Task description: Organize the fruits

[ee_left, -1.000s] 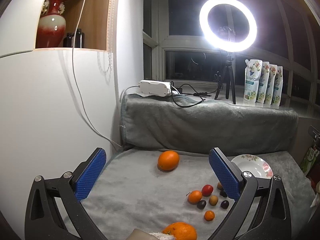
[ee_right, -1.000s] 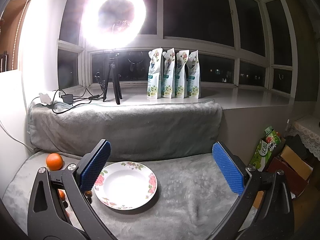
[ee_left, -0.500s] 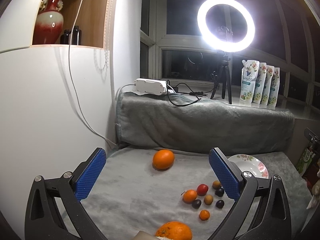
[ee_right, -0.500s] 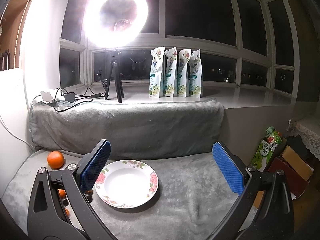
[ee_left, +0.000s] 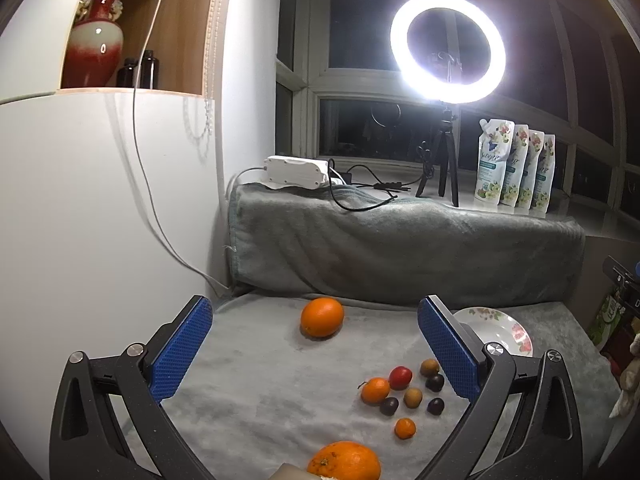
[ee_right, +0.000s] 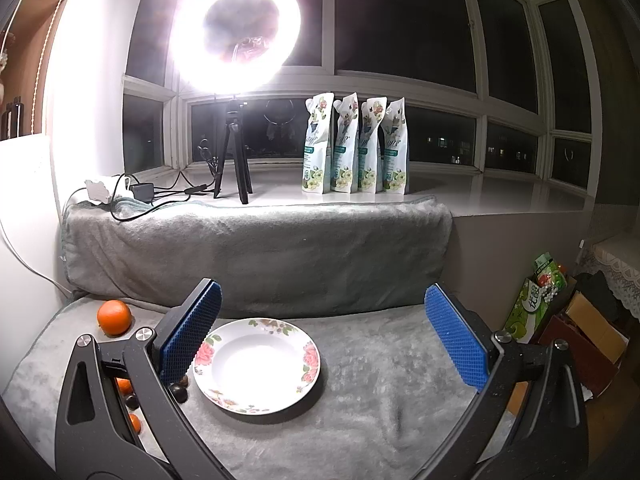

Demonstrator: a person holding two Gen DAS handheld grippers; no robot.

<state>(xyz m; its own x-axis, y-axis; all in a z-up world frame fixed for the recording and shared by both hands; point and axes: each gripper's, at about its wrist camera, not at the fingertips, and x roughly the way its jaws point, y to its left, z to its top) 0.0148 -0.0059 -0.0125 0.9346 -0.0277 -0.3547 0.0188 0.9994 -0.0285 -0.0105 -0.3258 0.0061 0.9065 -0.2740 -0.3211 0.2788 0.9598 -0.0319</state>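
A: Left wrist view: the left gripper (ee_left: 314, 332) hangs above the grey blanket (ee_left: 248, 392) with its blue pads spread wide, gripping nothing. A large orange (ee_left: 322, 317) lies far between them, a second orange (ee_left: 344, 462) sits at the near edge, and a cluster of small fruits (ee_left: 404, 390) lies near the right pad.

B: And the other side?

A: The right gripper (ee_right: 320, 332) is spread wide too, empty. The floral plate (ee_right: 310, 360) sits bare on the blanket just right of its left pad, with the small fruits to its left. A ring light (ee_right: 236, 28) glares on the far sill.
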